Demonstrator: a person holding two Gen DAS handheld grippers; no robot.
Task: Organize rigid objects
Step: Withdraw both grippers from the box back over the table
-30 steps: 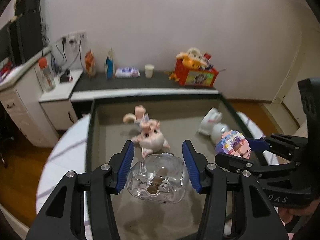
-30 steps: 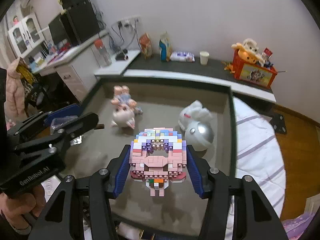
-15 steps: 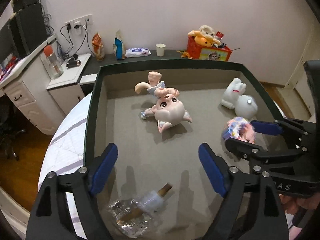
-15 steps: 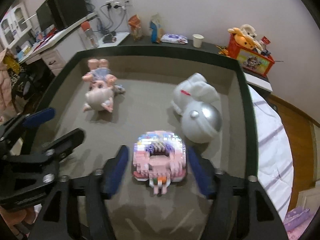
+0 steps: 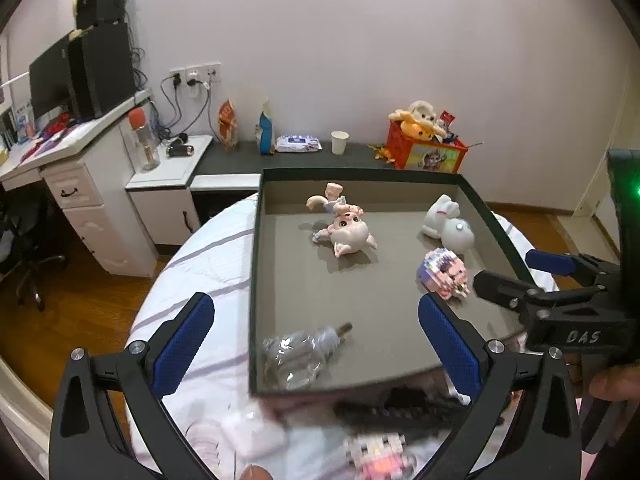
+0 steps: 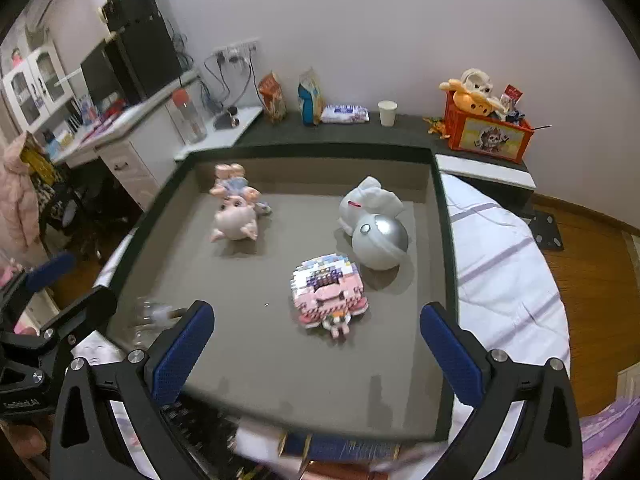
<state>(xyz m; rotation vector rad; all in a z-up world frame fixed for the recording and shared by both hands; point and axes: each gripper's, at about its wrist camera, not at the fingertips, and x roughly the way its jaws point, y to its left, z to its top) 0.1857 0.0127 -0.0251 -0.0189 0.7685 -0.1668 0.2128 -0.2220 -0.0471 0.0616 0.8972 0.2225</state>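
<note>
**A:** What's around the tray from where you sit?

**B:** I see a red toy crate, a paper cup and a wipes pack on the dark ledge behind it. Nothing blocks the tray. The right gripper body reads "DAS" in my left view.

**A:** And the toys?

**B:** All lying in the tray: pink brick-built figure beside the silver-headed white figure, pink piglet doll far left, clear plastic bottle at the near edge. Both the right gripper and the left gripper have just been opening, jaws wide, nothing between them.
</note>
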